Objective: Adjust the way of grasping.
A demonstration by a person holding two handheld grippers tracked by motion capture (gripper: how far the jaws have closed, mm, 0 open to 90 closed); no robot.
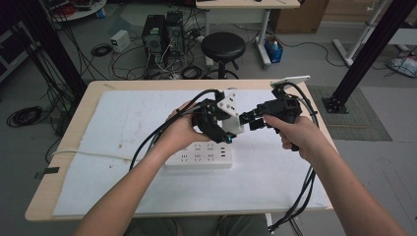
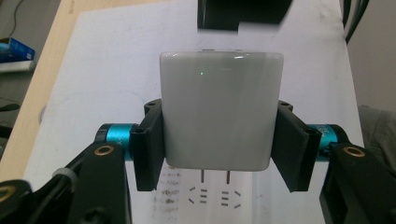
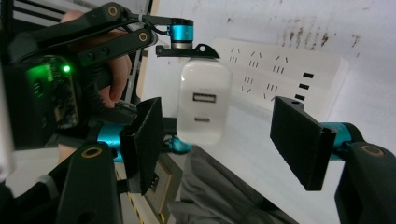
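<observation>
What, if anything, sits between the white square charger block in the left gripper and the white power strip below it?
Nothing visible does. The white square charger block is clamped in the left gripper, its two prongs pointing at bare sockets of the white power strip. The right gripper stands open around the charger, not under it.

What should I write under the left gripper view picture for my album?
Left gripper clamps a white charger, prongs pointing down toward the power strip.
</observation>
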